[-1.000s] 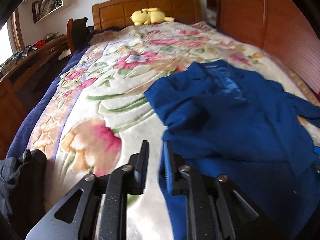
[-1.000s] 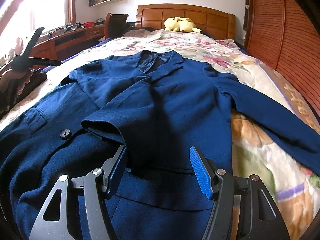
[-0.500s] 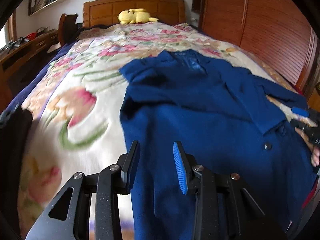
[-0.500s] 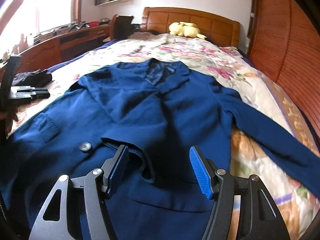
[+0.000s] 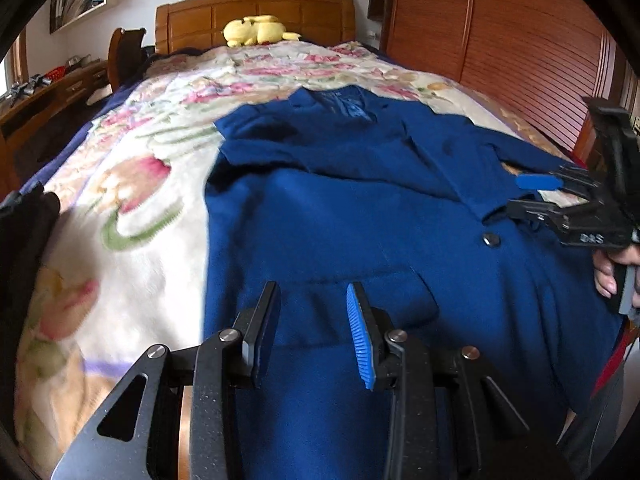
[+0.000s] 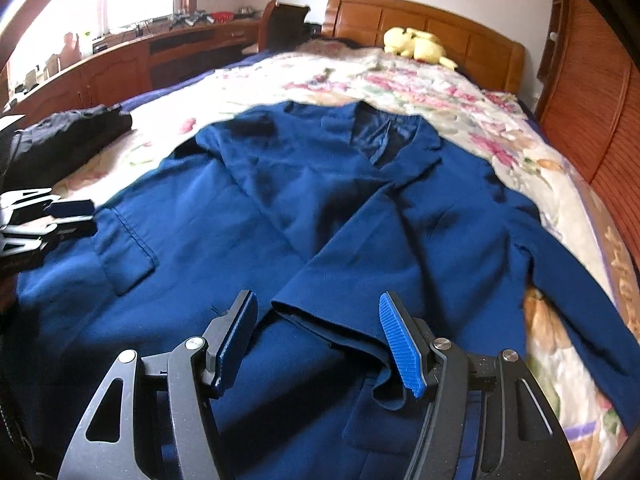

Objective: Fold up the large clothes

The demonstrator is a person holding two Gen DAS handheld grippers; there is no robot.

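A large blue jacket [image 5: 360, 216] lies front-up on the flowered bedspread [image 5: 140, 160], collar toward the headboard; it also shows in the right wrist view [image 6: 320, 220]. One sleeve is folded across the front, its cuff [image 6: 320, 316] lying between the right gripper's fingers. The other sleeve [image 6: 580, 280] stretches out to the right. My left gripper [image 5: 312, 320] is open and empty above the jacket's pocket flap [image 5: 360, 292]. My right gripper [image 6: 320, 328] is open, low over the hem; it also shows in the left wrist view [image 5: 532, 196].
A yellow plush toy [image 5: 258, 32] lies by the wooden headboard [image 5: 256, 12]. A dark garment [image 6: 68, 136] sits at the bed's left edge. A wooden desk [image 6: 120, 60] runs along the left and a slatted wardrobe [image 5: 520, 40] along the right.
My left gripper has swung right from the bedspread to over the jacket and opened wider. My right gripper has shifted nearer the folded sleeve's cuff and stays open.
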